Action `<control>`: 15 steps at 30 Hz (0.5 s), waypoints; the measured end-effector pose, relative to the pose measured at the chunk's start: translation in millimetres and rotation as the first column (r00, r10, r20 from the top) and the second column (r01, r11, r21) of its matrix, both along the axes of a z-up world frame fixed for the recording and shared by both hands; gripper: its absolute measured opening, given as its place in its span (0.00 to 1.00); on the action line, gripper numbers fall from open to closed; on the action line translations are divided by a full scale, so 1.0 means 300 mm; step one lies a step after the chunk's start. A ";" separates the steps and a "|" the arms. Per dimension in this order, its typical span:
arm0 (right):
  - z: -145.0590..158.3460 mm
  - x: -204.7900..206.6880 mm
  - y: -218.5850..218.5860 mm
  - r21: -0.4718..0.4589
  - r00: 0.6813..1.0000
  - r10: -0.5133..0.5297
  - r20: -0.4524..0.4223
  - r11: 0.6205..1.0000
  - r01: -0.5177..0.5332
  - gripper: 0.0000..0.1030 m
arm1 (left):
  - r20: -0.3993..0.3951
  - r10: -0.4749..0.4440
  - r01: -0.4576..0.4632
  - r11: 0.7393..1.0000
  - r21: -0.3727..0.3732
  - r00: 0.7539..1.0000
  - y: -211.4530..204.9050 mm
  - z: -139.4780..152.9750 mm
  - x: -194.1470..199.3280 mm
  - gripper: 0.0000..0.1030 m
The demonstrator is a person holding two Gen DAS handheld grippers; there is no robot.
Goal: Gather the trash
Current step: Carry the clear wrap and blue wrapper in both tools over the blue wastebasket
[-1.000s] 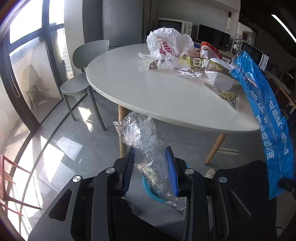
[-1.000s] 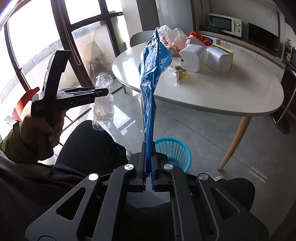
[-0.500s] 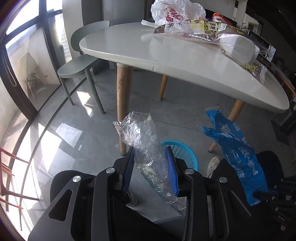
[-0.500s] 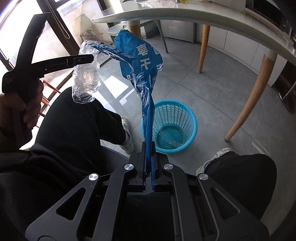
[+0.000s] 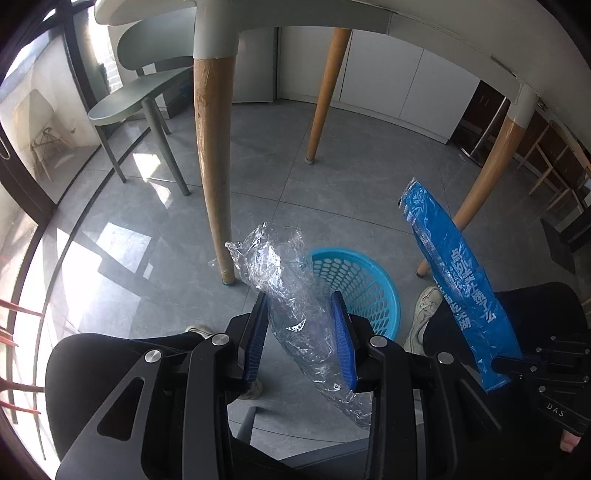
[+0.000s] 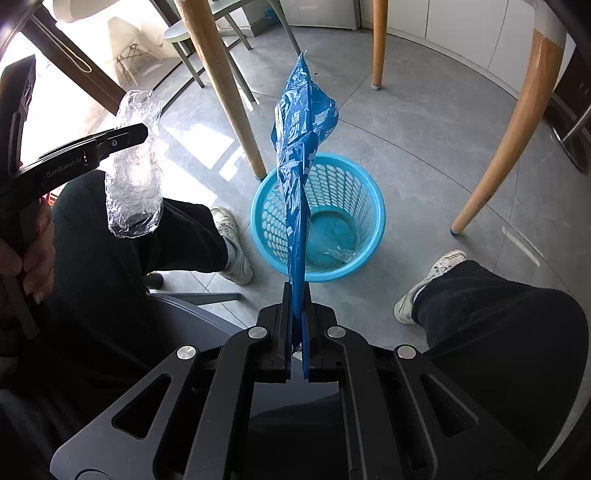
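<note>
My left gripper is shut on a crumpled clear plastic wrapper, held above the floor just left of a blue mesh trash basket. The wrapper also shows in the right wrist view, with the left gripper at the left. My right gripper is shut on a long blue plastic bag that stands up over the near rim of the basket. The blue bag shows at the right of the left wrist view. A clear scrap lies in the basket's bottom.
Wooden table legs stand around the basket under the white table. A grey-green chair is at the back left. The person's legs and white shoes flank the basket on the grey tiled floor.
Both grippers have dropped from table height and tilted down toward the floor. The basket now sits right under the blue bag. Both pieces of trash stay gripped.
</note>
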State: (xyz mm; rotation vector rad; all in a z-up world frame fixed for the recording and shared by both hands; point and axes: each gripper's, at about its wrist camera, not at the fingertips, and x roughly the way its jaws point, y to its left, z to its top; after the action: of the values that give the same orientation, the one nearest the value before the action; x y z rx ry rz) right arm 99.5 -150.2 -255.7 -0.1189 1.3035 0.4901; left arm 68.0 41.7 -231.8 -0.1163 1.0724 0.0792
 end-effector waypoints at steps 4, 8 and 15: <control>-0.078 0.057 0.013 0.010 0.997 -0.037 -0.062 0.999 0.038 0.03 | -0.027 -0.033 0.033 0.999 0.009 0.999 -0.020 -0.073 0.043 0.32; -0.149 0.103 0.041 0.007 0.994 -0.052 -0.100 0.999 0.053 0.03 | -0.081 -0.022 0.017 0.998 -0.062 0.996 0.009 -0.144 0.101 0.32; -0.283 0.176 0.079 0.014 0.979 -0.074 -0.189 0.997 0.078 0.03 | -0.150 -0.009 -0.004 0.996 -0.091 0.989 0.012 -0.250 0.194 0.32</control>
State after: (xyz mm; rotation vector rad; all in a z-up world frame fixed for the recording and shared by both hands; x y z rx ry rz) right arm 152.4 -126.5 -340.7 -0.0043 1.4818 0.4580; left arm 126.3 45.3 -306.7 -0.1932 1.2269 0.0373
